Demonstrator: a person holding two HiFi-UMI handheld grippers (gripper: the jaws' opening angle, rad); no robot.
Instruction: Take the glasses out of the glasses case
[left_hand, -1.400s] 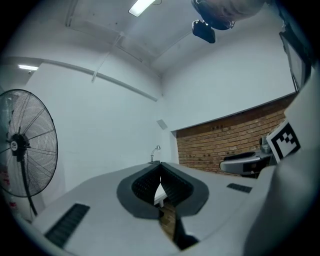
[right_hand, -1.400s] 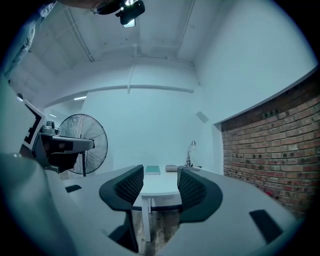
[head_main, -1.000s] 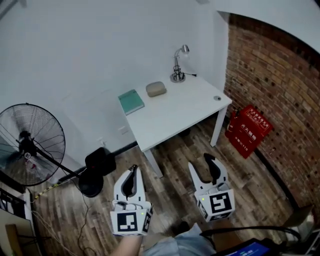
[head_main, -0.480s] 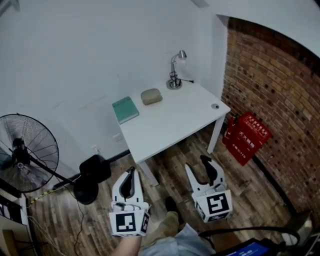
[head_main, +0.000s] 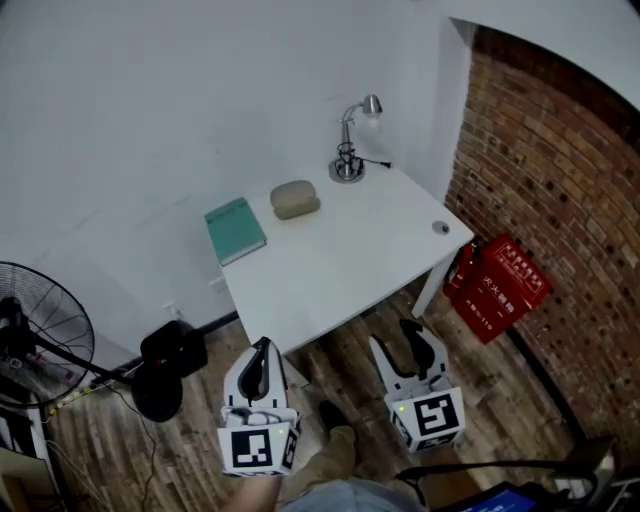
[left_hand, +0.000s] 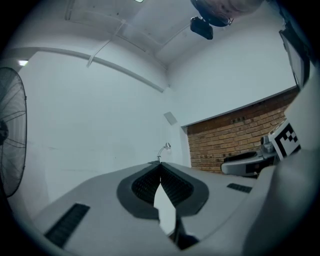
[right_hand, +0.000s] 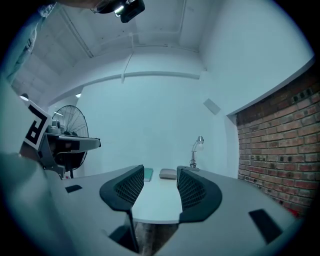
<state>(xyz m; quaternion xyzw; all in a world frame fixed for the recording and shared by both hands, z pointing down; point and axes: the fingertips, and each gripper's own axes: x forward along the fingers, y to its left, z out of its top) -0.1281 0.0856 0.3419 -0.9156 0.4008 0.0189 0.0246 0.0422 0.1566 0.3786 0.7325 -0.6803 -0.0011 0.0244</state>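
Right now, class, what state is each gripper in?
Left gripper: shut, holding nothing.
Right gripper: open, holding nothing.

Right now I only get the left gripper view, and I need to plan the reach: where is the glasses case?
Observer: The glasses case lies on the white table, near its far edge, between a teal book and the desk lamp.
Operator: Is it open?
Observer: It looks closed; no glasses show.
Operator: And the right gripper?
Observer: The right gripper has its jaws apart with nothing between them, and it is short of the table's near edge.
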